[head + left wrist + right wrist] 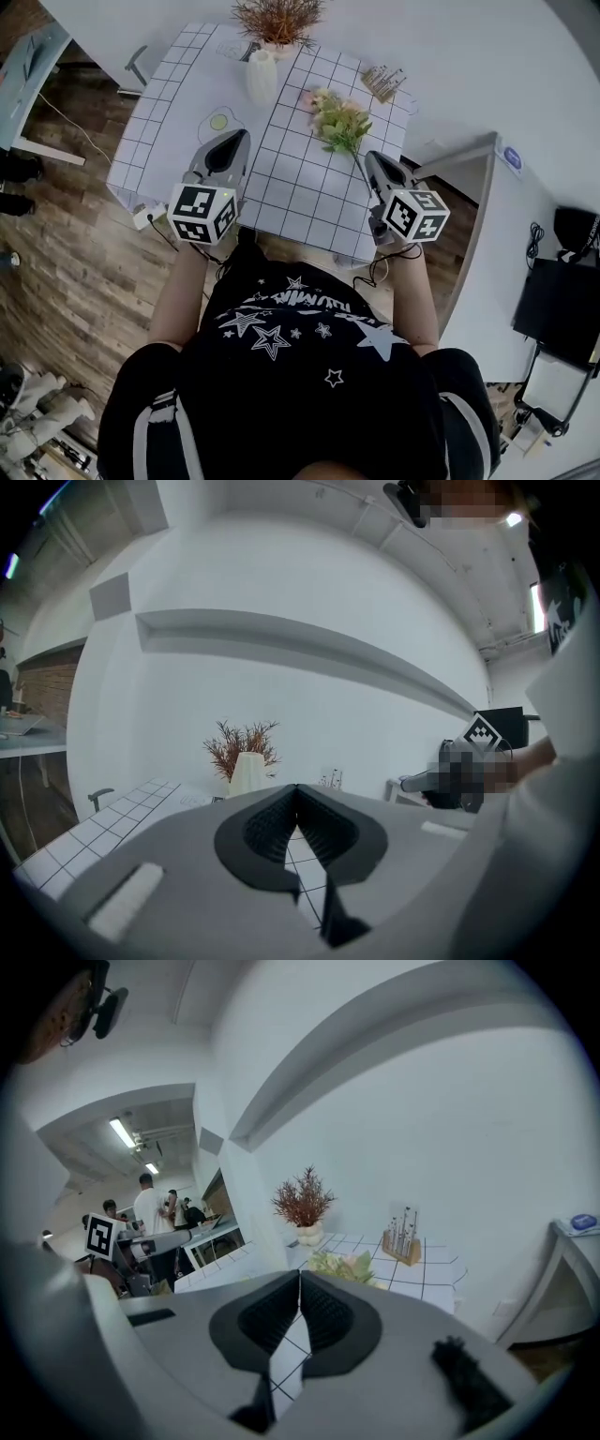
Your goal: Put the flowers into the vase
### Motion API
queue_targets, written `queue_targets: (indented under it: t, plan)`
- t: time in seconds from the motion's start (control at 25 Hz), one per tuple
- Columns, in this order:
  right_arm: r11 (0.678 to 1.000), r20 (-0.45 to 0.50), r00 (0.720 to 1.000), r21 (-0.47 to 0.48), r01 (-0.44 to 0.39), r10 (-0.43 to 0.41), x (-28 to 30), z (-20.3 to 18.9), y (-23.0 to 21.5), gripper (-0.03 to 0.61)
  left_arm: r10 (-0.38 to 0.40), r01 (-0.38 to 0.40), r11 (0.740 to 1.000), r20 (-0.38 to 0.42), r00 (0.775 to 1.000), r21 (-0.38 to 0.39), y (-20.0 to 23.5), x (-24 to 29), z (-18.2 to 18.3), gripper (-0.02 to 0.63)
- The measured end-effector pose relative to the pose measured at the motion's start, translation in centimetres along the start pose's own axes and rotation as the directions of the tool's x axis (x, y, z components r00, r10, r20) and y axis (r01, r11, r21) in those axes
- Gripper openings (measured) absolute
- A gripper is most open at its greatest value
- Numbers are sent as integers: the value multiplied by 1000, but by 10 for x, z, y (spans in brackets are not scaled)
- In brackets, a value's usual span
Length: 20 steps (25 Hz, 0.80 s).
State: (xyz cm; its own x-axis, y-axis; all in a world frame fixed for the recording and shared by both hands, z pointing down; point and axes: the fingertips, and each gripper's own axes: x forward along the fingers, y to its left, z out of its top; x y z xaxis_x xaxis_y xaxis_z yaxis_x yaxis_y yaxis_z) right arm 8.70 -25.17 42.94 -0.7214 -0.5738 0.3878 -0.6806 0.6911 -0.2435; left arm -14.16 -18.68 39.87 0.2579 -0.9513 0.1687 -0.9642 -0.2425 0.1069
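Here the flowers point(339, 122), a bunch of pale pink and green blooms, lie flat on the gridded white surface point(300, 202), with the heads toward the far side and the thin stem running back toward the person. The right gripper point(372, 157) hovers over the near right part of the surface with its fingers pressed together and nothing between them. Its tips sit near the stem's lower end, just to the right of it, and the blooms lie beyond them and slightly left. In the right gripper view the bunch shows just past the closed tips, a little to the right, apart from them. The left gripper point(238, 136) hangs over the near left part of the surface, its fingers likewise together and empty, well apart from the flowers, which lie off to its right. The white vase point(262, 77) stands upright at the far side, ahead of the left gripper and to the left of the blooms, with nothing in it that can be seen. Behind the vase stands a pot of dried reddish-brown sprigs point(278, 19), and a small wooden holder point(382, 82) rests near the far right corner, beyond the flowers.
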Motion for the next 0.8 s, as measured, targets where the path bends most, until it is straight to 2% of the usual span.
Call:
queue_targets:
  t: [0.28,0.4,0.52,0.68,0.8]
  plan:
    - [994,-32,994,-30,106,-106,24,7,-17,12,-77,78,996,-30,997,43,23,37,2,98]
    - [990,-49,989,-24,137,-138,30,7,-22,12,-95,98,994,-50,994,57,33,51,-3,175]
    - [985,-69,982,-17,173,-174,35,6,-28,12,-117,119,990,-36,992,69,44,63,-4,287]
    - [971,-77,969,14,238,-236,39,3,-40,12,-196,196,978,-7,981,72,49,81,-3,339]
    - [959,-95,956,32,281,-277,41,-3,-46,12,-225,226,970,-27,974,89,55,99,-8,389]
